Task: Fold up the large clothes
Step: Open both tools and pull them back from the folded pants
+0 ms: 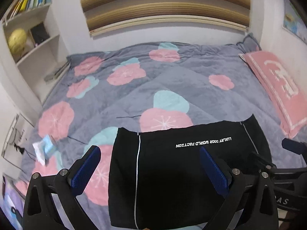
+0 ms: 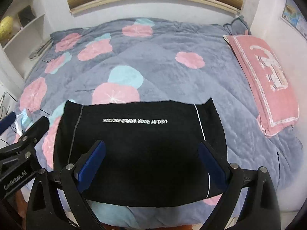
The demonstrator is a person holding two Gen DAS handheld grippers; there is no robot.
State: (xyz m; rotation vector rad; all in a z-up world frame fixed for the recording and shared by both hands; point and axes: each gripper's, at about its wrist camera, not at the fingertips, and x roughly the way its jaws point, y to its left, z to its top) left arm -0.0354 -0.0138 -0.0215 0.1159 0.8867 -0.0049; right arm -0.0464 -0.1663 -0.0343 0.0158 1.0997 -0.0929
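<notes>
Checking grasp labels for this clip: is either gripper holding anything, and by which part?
Nothing is held. The left gripper and right gripper are both open above the folded black garment, apart from it.

Folded black fabric garment [image 2: 140, 149] with thin white piping and white lettering. My grippers' ribbed pads [image 1: 86, 169] are blue. Plush grey quilt [image 2: 168, 72] carries pink-and-teal blossoms.

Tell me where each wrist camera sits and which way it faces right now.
Left wrist: behind the open left gripper, above the black garment's left part, facing the headboard; right gripper at right edge.
Right wrist: behind the open right gripper, over the garment's right part, same heading; left gripper at left edge.
Shared: garment, floral quilt, pink pillow.
</notes>
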